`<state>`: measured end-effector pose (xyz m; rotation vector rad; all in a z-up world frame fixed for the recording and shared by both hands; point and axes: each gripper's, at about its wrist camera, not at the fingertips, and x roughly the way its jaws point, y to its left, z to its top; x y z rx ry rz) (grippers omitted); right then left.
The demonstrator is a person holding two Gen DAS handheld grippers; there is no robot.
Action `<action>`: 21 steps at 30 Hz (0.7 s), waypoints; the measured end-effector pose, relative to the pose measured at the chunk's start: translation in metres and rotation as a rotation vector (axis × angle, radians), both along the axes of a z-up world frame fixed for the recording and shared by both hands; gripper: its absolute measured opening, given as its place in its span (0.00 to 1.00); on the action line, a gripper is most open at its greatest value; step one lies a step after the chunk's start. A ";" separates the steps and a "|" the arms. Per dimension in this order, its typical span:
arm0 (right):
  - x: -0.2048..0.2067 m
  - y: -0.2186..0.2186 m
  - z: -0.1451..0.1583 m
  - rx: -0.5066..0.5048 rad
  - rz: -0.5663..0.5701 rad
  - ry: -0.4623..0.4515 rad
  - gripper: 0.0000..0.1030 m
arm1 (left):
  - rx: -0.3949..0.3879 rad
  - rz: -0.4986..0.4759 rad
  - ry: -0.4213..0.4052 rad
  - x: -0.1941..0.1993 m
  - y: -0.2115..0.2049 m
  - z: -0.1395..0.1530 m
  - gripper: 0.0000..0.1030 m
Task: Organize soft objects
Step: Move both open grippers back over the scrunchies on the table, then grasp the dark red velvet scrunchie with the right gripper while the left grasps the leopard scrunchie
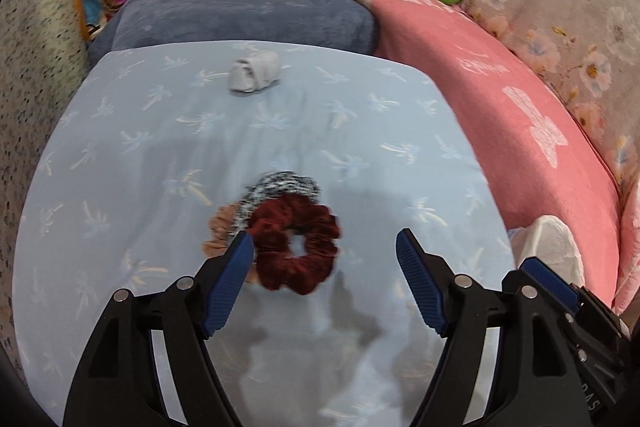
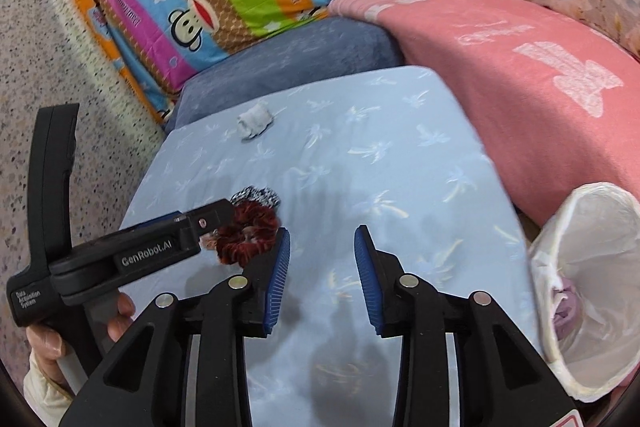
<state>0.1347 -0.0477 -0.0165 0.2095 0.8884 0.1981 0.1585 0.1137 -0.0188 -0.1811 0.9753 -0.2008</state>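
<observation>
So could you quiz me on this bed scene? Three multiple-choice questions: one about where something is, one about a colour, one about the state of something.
1. Where does the small rolled grey cloth lie?
A. in the white bag
B. on the light blue sheet, beyond the scrunchies
C. on the pink blanket

2. What colour is the scrunchie nearest the left gripper?
A. dark red
B. green
C. yellow

3. How does the right gripper stand?
A. clamped on a scrunchie
B. clamped on the bag
C. open, nothing between its fingers

Answers: 1 B, it sits on the sheet near the far edge; 2 A, dark red velvet by the finger; 3 C, only bare sheet shows in the gap.
</observation>
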 end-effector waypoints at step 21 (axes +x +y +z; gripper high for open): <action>0.067 0.087 -0.076 0.015 0.090 0.144 0.33 | -0.014 0.103 0.073 0.041 0.066 -0.033 0.69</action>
